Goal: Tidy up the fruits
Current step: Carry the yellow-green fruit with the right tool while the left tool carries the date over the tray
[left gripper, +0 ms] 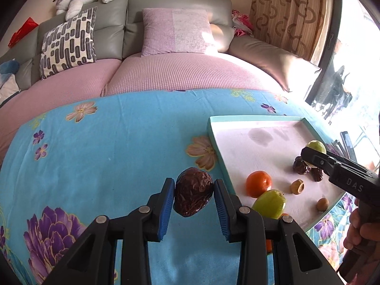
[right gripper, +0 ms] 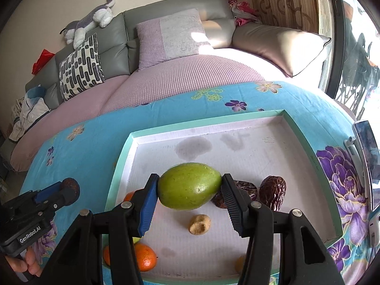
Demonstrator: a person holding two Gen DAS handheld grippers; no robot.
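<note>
My left gripper (left gripper: 194,181) is shut on a wrinkled dark brown date (left gripper: 192,196), held over the blue floral cloth just left of the tray (left gripper: 215,140). Over the tray's white floor, my right gripper (right gripper: 190,177) is shut on a green oval fruit (right gripper: 190,187). Below it lie two dates (right gripper: 272,192), a tan round fruit (right gripper: 199,224) and an orange (right gripper: 146,257). In the left wrist view the tray also holds a second green fruit (left gripper: 270,203), partly behind my finger. The right wrist view shows the left gripper (right gripper: 71,187) at the far left.
The blue flowered cloth (left gripper: 106,147) covers the table, with open room left of the tray. A phone (right gripper: 365,156) lies by the tray's right side. A sofa (left gripper: 166,71) with cushions stands behind the table. A hand (left gripper: 361,228) holds the right gripper.
</note>
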